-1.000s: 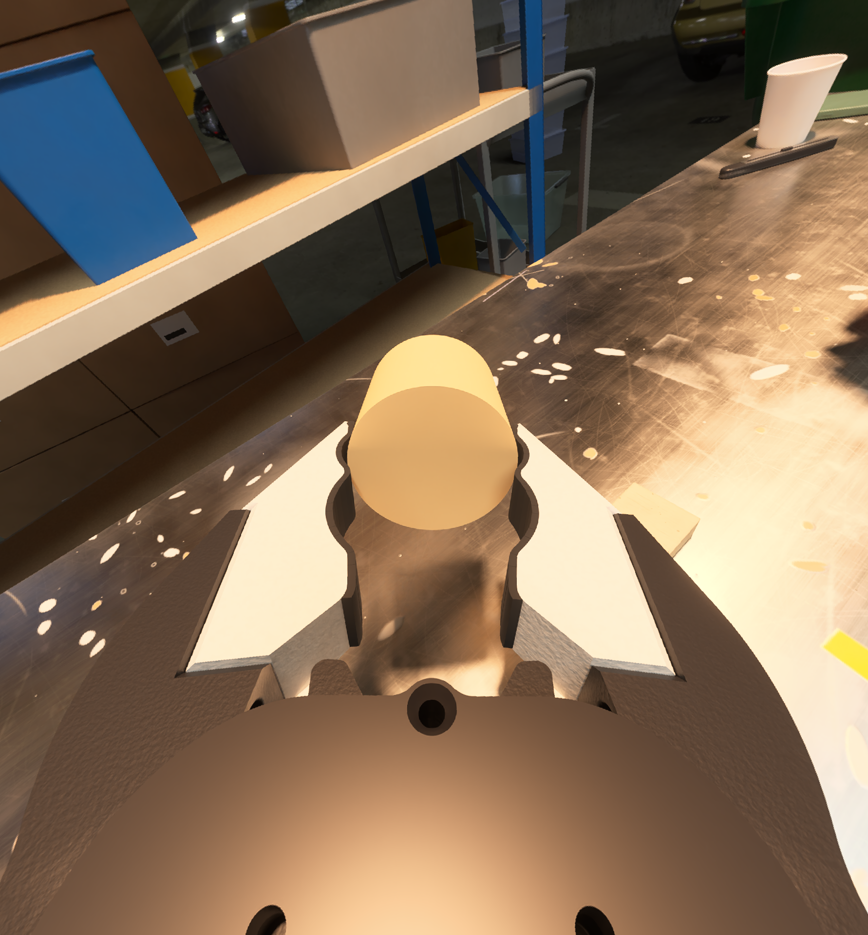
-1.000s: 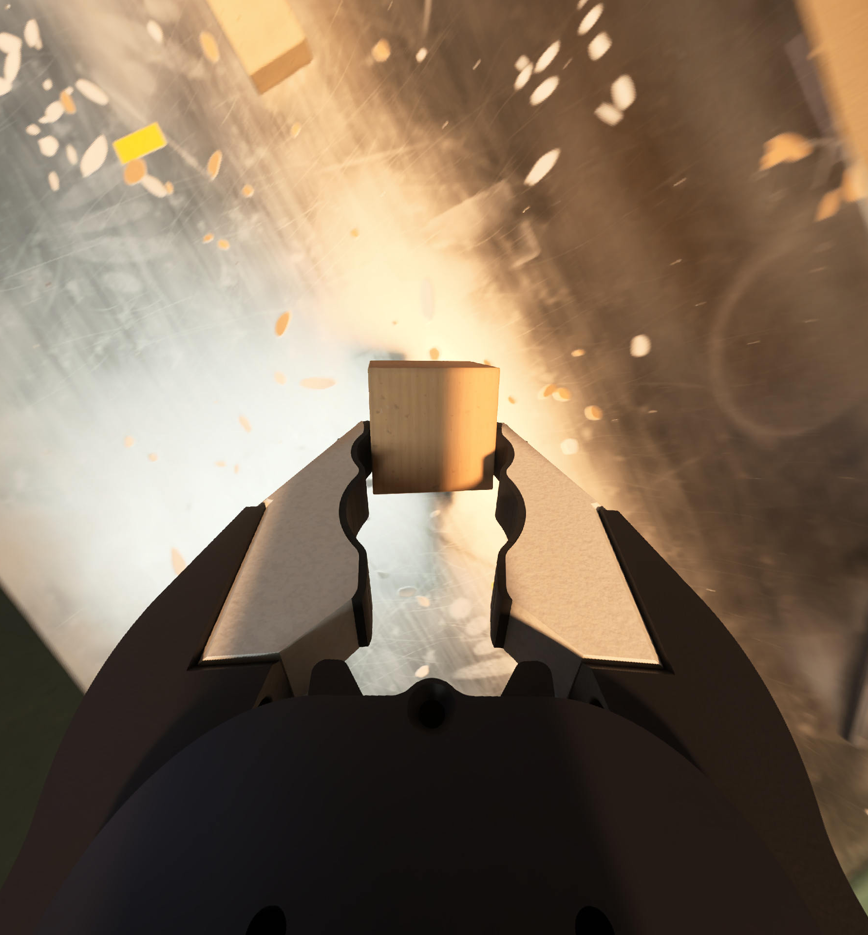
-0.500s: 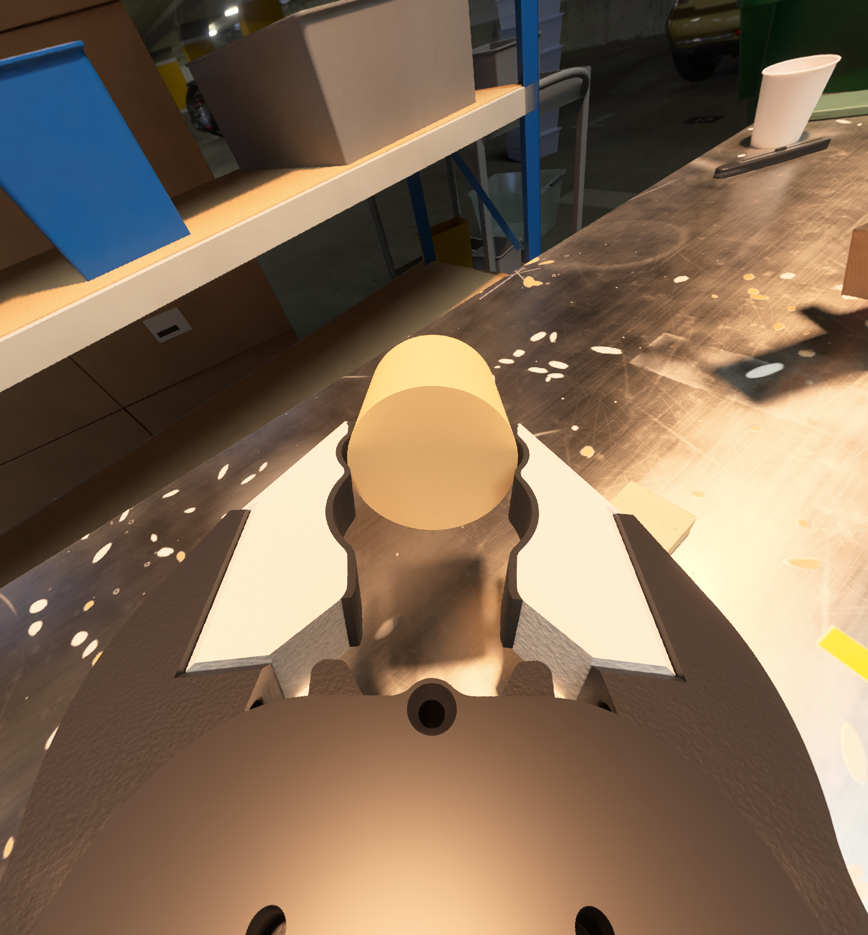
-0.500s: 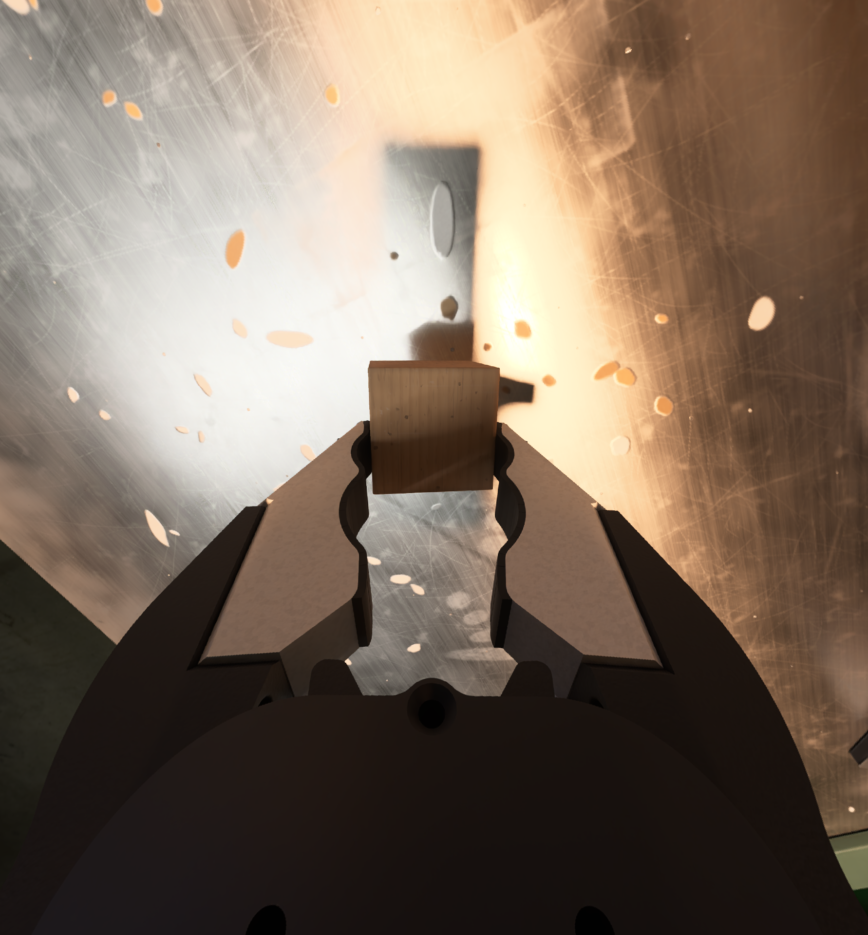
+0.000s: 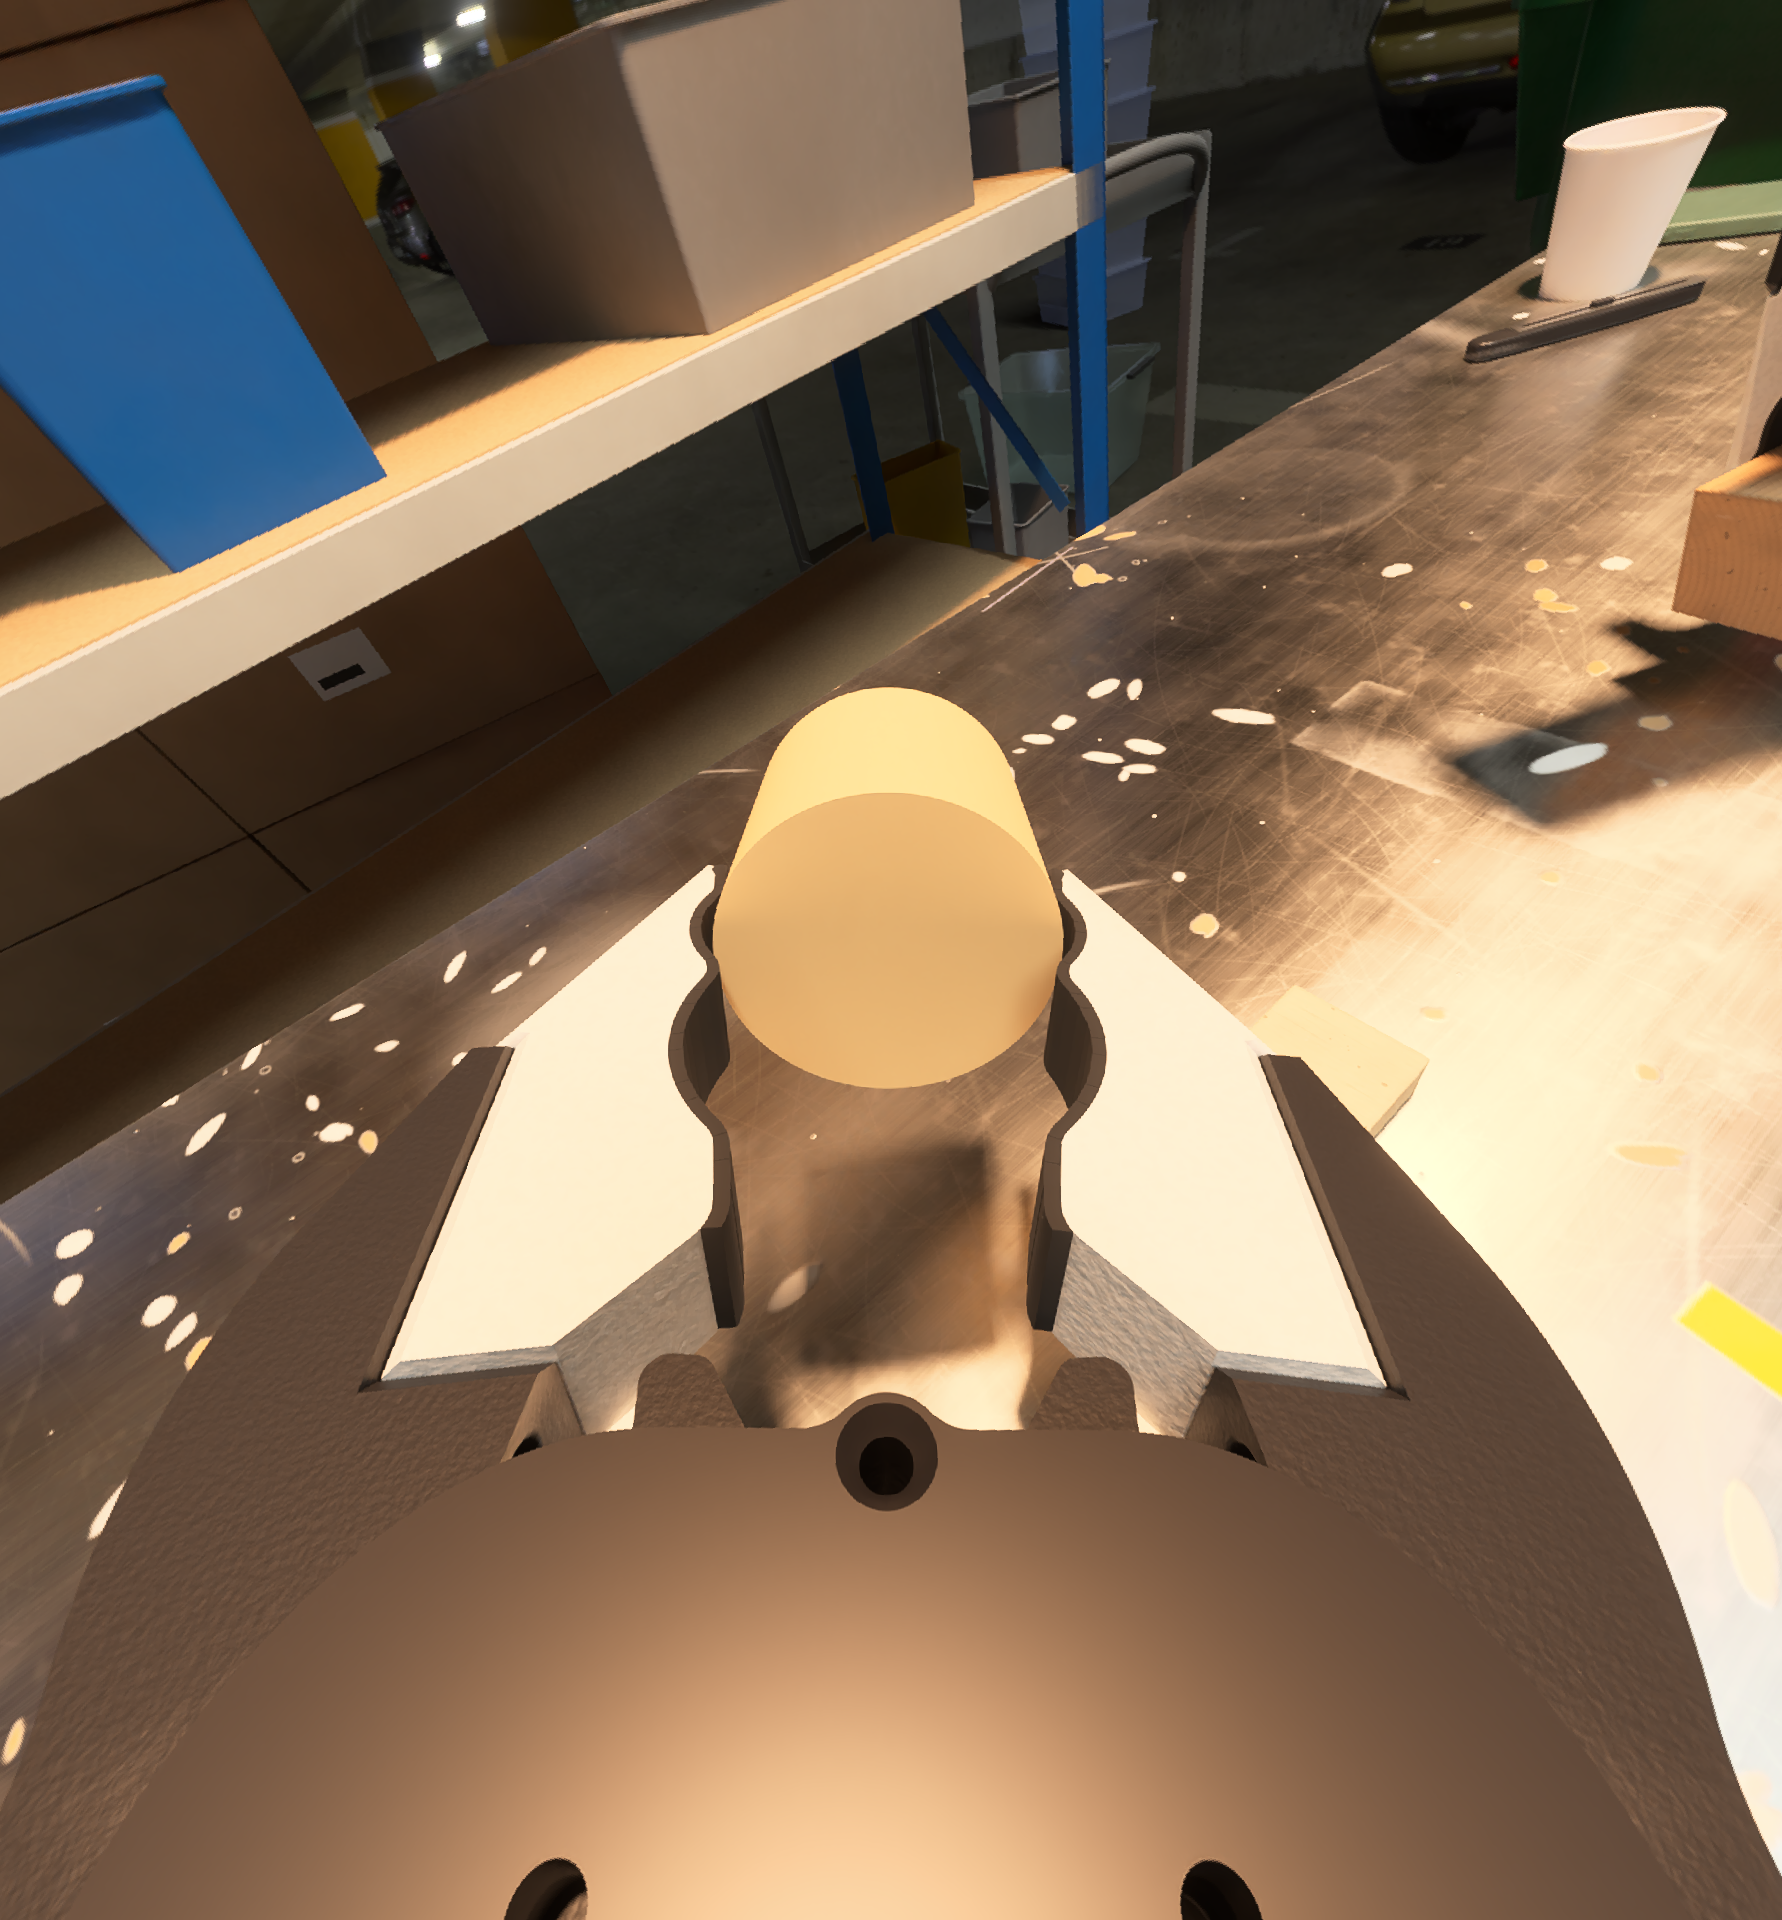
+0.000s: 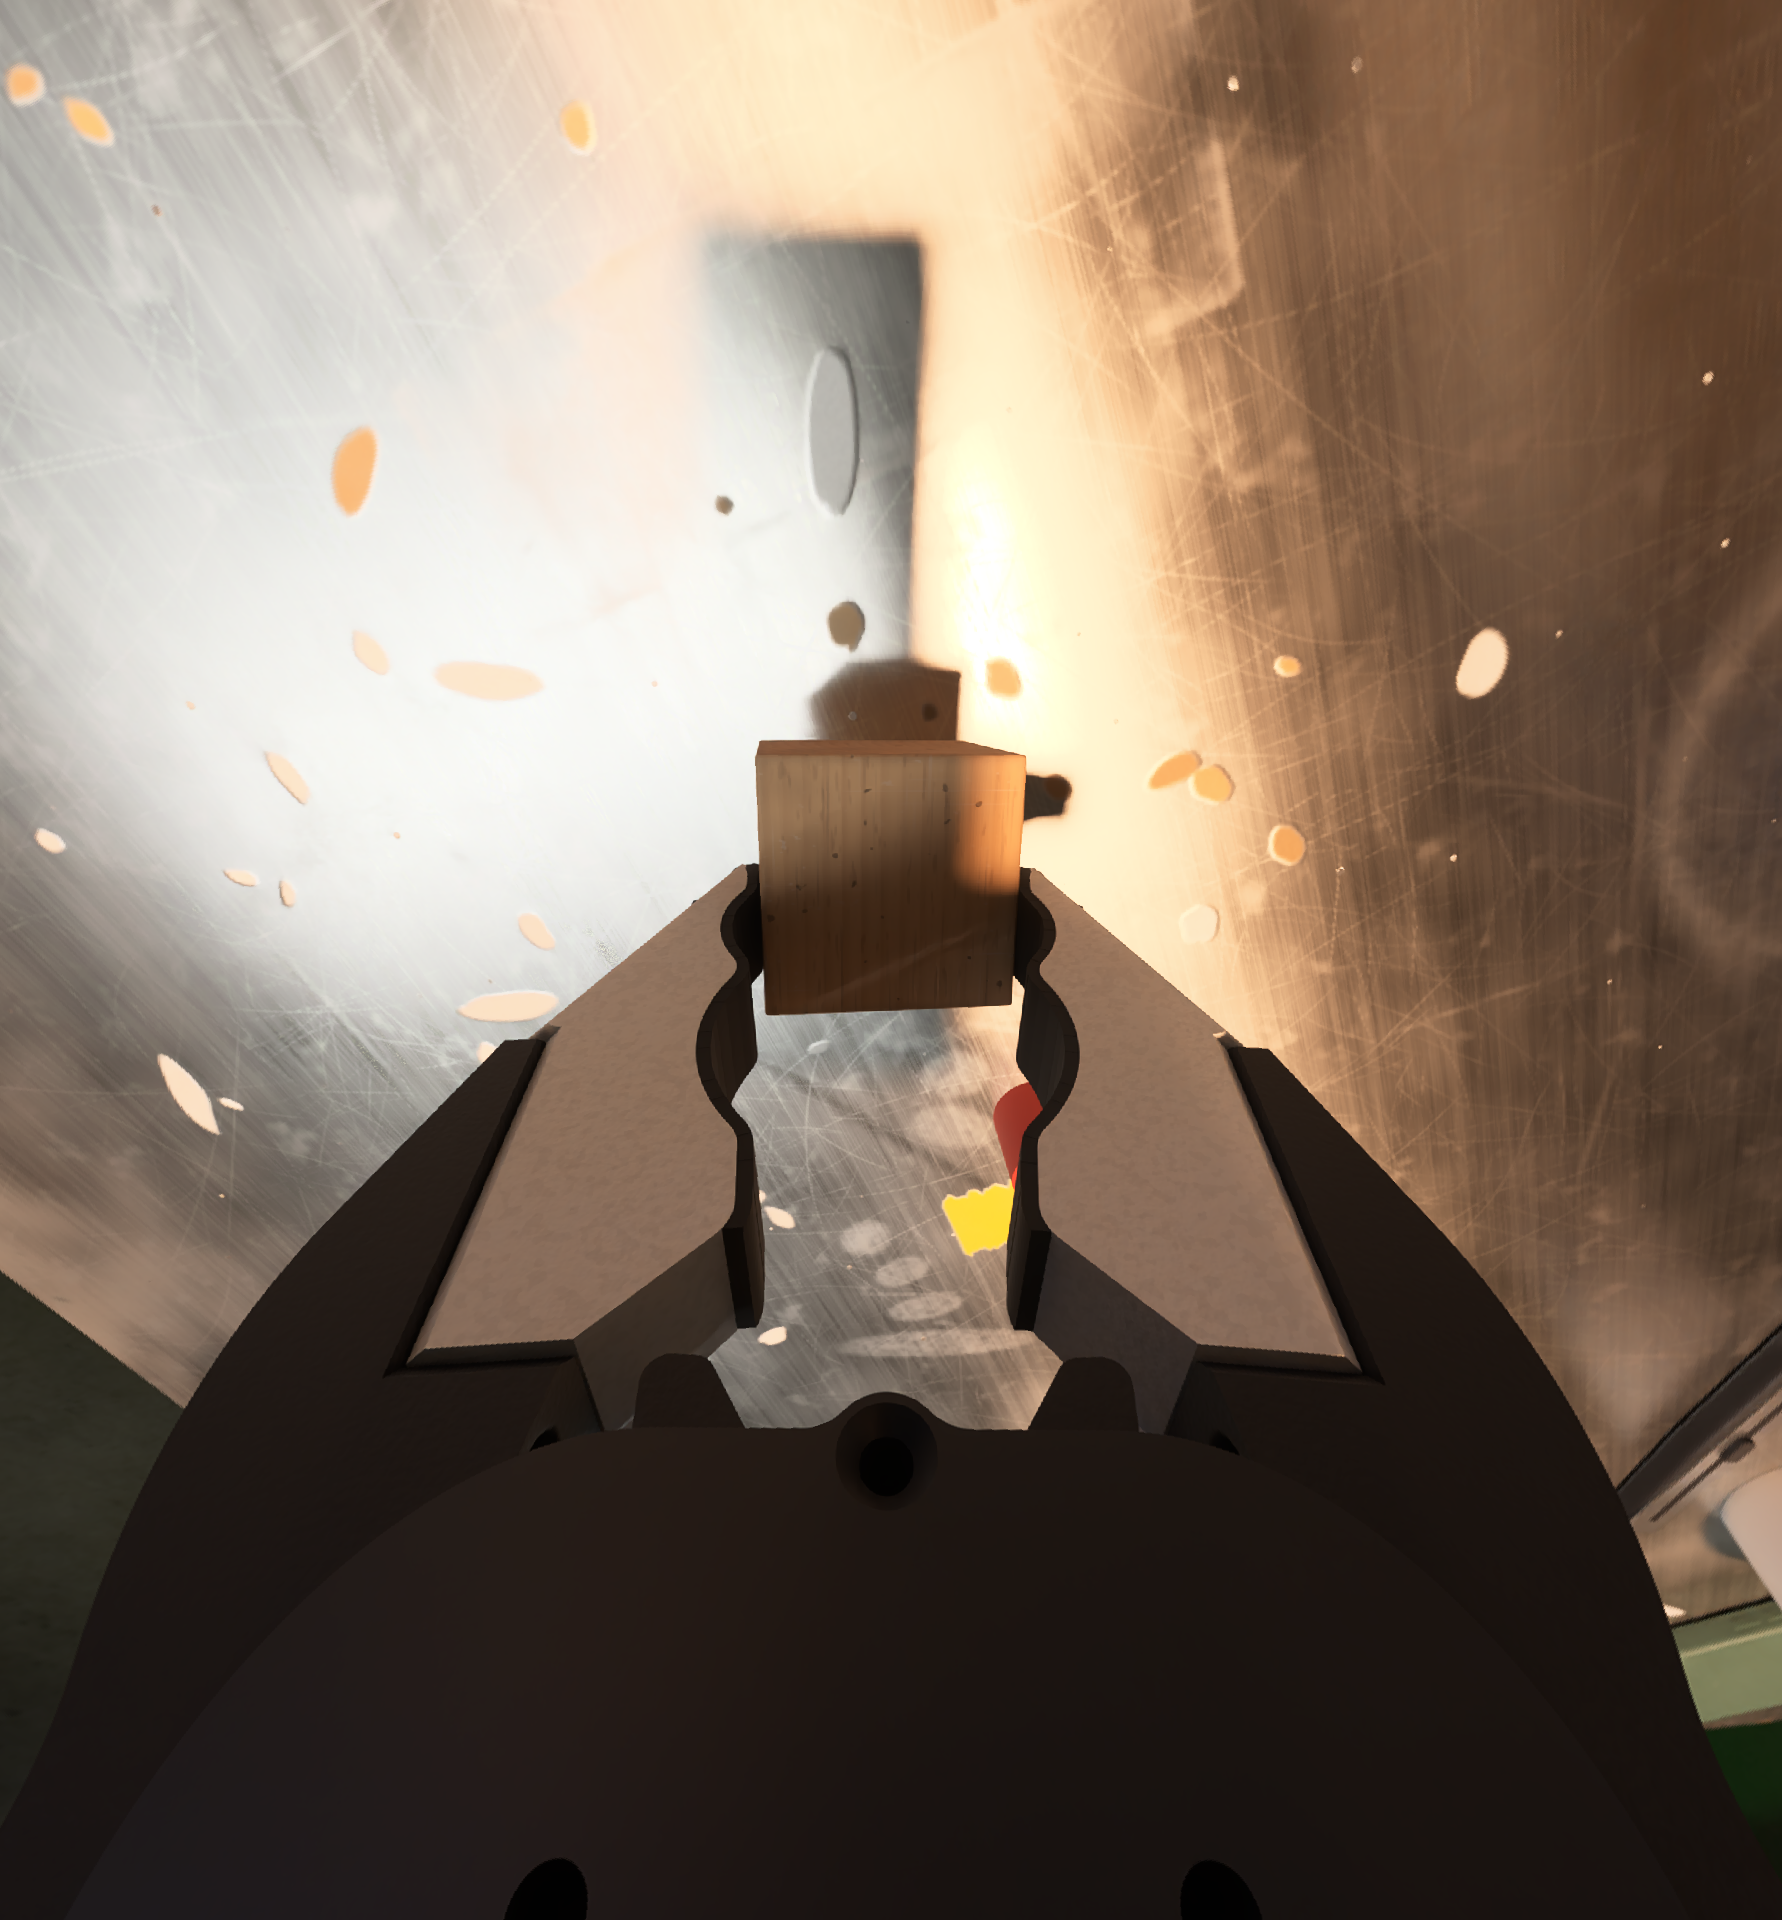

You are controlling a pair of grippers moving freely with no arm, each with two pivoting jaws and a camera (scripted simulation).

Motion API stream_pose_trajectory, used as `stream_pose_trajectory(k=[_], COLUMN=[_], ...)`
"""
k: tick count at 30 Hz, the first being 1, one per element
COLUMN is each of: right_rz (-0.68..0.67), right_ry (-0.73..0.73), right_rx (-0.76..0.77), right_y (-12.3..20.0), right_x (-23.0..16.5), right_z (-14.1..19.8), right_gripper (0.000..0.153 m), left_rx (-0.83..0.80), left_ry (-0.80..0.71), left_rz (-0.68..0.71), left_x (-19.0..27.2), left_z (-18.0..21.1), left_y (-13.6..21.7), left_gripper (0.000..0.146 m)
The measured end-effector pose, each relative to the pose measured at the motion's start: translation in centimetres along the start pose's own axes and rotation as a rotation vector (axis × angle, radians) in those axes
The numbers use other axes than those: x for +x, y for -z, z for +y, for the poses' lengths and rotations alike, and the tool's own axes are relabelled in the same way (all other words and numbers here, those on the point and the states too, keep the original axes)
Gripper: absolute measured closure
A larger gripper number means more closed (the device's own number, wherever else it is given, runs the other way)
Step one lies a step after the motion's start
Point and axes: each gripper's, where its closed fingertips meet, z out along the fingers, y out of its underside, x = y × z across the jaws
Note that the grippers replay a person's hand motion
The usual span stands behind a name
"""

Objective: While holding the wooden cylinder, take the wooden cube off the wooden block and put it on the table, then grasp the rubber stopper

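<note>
My left gripper (image 5: 887, 914) is shut on the pale wooden cylinder (image 5: 887, 935) and holds it end-on above the metal table (image 5: 1282, 831). My right gripper (image 6: 889, 883) is shut on the wooden cube (image 6: 887, 831) and holds it just above the table over its dark shadow. The cube also shows at the right edge of the left wrist view (image 5: 1770, 551). A pale flat wooden block (image 5: 1344, 1060) lies beside my left gripper's right finger. A small red thing (image 6: 1017, 1117), perhaps the rubber stopper, shows between my right fingers, mostly hidden.
A white cup (image 5: 1625, 197) and a black tool (image 5: 1583, 317) are at the table's far end. A yellow strip (image 5: 1770, 1361) lies on the table at right. A shelf with a blue bin (image 5: 128, 312) and a cardboard box (image 5: 679, 156) runs along the left.
My right gripper has carried the cube across and lower toward the table; the cube came into the left wrist view from the right. My left gripper has hardly moved.
</note>
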Motion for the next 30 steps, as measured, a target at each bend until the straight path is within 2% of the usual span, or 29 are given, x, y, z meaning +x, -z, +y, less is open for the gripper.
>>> stream_pose_trajectory(k=[11,16,21,25,30], right_rz=[-0.001,-0.010,-0.025,-0.044,-0.070], right_ry=[0.075,0.041,0.049,-0.020,-0.030], right_rx=[0.037,-0.010,0.023,-0.017,-0.016], right_y=[-0.1,0.1,0.6,0.1,-0.5], right_x=[-0.5,-0.8,-1.4,-1.1,-0.8], right_z=[-0.4,0.2,0.0,1.2,1.5], right_gripper=[0.105,0.105,0.105,0.105,0.105], left_rx=[0.000,0.008,0.006,0.002,0.003], left_ry=[-0.006,0.008,0.009,0.000,0.006], left_rz=[-0.001,-0.003,-0.001,-0.001,-0.001], left_x=[0.0,-0.1,-0.1,0.0,0.0], left_z=[0.0,-0.1,-0.1,0.0,0.0], left_y=[0.0,0.1,0.0,0.0,0.0], left_gripper=[0.086,0.086,0.086,0.086,0.086])
